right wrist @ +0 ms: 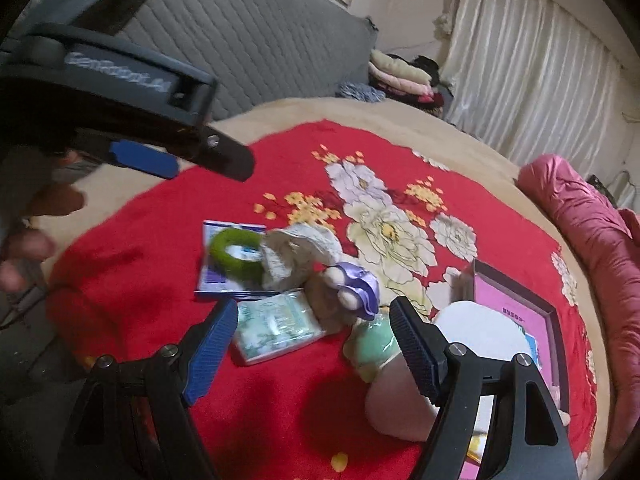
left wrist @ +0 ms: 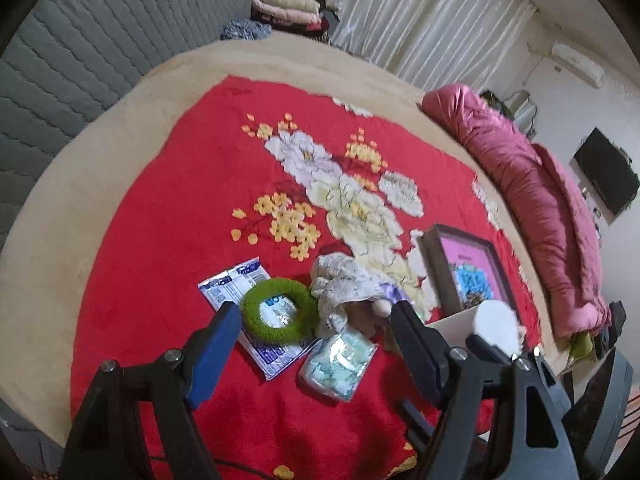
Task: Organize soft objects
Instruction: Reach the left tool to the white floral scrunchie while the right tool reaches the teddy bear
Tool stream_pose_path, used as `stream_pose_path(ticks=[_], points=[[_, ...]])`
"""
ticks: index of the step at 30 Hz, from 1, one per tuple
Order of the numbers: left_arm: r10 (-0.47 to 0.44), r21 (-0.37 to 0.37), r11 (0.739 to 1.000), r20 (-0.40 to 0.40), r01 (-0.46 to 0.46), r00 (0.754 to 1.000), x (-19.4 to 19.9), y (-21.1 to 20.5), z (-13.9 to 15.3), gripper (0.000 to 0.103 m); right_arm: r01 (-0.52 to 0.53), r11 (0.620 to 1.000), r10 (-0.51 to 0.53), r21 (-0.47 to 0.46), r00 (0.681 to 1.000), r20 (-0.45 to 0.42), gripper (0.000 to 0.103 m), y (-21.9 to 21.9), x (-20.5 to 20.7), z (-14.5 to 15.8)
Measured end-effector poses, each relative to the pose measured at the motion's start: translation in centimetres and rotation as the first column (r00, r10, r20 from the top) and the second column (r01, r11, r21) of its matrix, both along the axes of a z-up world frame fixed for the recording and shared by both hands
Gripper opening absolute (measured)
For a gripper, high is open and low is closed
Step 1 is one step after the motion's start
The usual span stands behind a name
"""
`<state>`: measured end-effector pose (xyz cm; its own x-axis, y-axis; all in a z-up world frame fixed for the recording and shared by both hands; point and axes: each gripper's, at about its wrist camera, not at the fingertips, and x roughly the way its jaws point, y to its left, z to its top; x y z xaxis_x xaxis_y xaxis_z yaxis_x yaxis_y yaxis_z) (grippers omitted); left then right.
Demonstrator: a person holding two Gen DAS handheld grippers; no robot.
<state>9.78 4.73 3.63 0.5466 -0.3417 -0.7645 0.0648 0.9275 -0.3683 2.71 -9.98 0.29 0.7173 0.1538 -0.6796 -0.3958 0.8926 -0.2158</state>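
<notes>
- Soft objects lie in one loose cluster on the red floral blanket [left wrist: 160, 240], toward its 6 o'clock edge in the left wrist view: a green fuzzy ring [left wrist: 279, 312], a pale patterned cloth [left wrist: 344, 284] and a clear tissue pack [left wrist: 340, 364].
- We see the ring resting on a flat blue-and-white packet [left wrist: 232, 280]; the cloth touches the ring at its 3 o'clock side, and the tissue pack sits just beside both at 5 o'clock.
- In the right wrist view we find a plush toy with a purple bow [right wrist: 352, 288] at 3 o'clock of the cloth, and a pale green soft piece [right wrist: 376, 340] just below it.
- Our left gripper [left wrist: 316, 344] hangs above the cluster with its fingers spread wide and nothing between them.
- Our right gripper [right wrist: 312, 344] is also spread wide and empty, with the tissue pack and plush showing between its fingers.
- A dark-framed box [left wrist: 468, 264] with a pink inside stands at 3 o'clock of the cluster, close to the right gripper's path; a white round object [left wrist: 494, 320] overlaps its near edge.
- From 9 to 12 o'clock of the cluster the blanket is bare, and beyond its border runs a beige bed cover [left wrist: 120, 128].
- A rolled pink quilt [left wrist: 532, 200] bounds the bed's 3 o'clock edge, and a grey padded headboard [left wrist: 80, 60] closes the 10 o'clock side.
</notes>
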Motion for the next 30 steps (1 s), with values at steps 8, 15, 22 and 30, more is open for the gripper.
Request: stream_pose_path(ticks=[8,15,22,30], points=[[-0.099,0.056,0.993,-0.084,0.104,0.992,3.2,-1.8,-3.0,0.077,0.037,0.985,-0.041,-0.169,0.999,-0.019,0.079,1.4,4.8,-2.8],[-0.172,-0.01,0.985,-0.143,0.172,0.975,6.0,-2.1,-5.2,0.077,0.01,0.968,-0.031,-0.251,0.996,-0.08,0.079,1.1,8.0,-3.7],[-0.269,-0.026,0.963,-0.19,0.269,0.944,8.0,-3.4,-6.8,0.076,-0.043,0.969,-0.009,-0.242,0.977,-0.212,0.059,0.5,10.9,-3.8],[-0.275,-0.012,0.961,-0.18,0.277,0.945,9.7,-4.3,-7.5,0.058,-0.025,0.992,-0.02,-0.125,0.94,-0.341,0.021,-0.7,13.6,-3.4]])
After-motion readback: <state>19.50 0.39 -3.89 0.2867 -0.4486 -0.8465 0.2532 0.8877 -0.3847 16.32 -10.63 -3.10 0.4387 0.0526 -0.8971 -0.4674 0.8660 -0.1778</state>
